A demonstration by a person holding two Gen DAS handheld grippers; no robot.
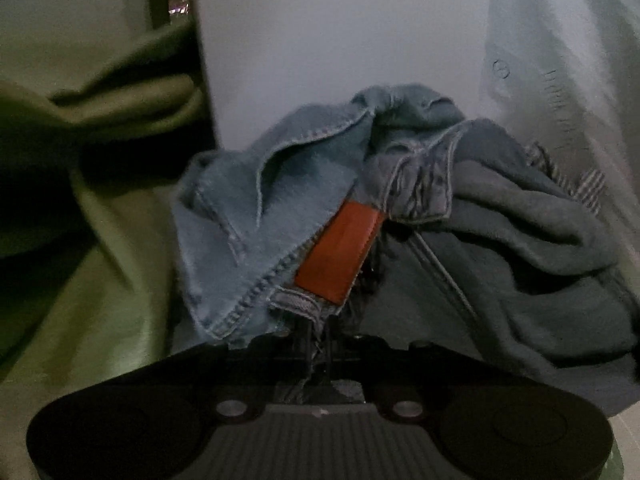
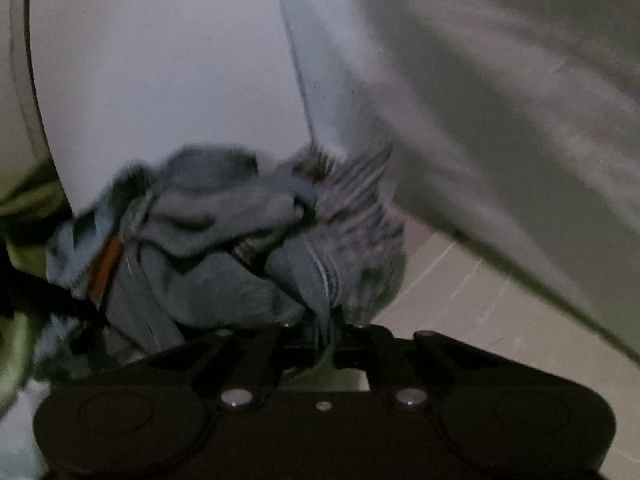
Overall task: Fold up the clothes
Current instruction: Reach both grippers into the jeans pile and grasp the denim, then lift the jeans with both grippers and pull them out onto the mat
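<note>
A pair of blue jeans (image 1: pixel 280 208) hangs bunched up in front of both cameras, waistband side toward me. A brown leather patch (image 1: pixel 340 256) shows on the waistband. My left gripper (image 1: pixel 316 332) is shut on the denim just below that patch. In the right wrist view the jeans (image 2: pixel 216 240) look blurred, with the patch (image 2: pixel 105 268) at the left and a striped pocket lining (image 2: pixel 360 200) turned out. My right gripper (image 2: pixel 326 332) is shut on a fold of the denim near that lining. The fingertips of both grippers are buried in cloth.
A person's pale shirt (image 1: pixel 560 80) with a button fills the right side, also large in the right wrist view as the shirt (image 2: pixel 480 100). Green fabric (image 1: pixel 100 160) lies at the left. A white panel (image 1: pixel 320 40) stands behind the jeans. Pale tiled floor (image 2: pixel 500 320) shows below.
</note>
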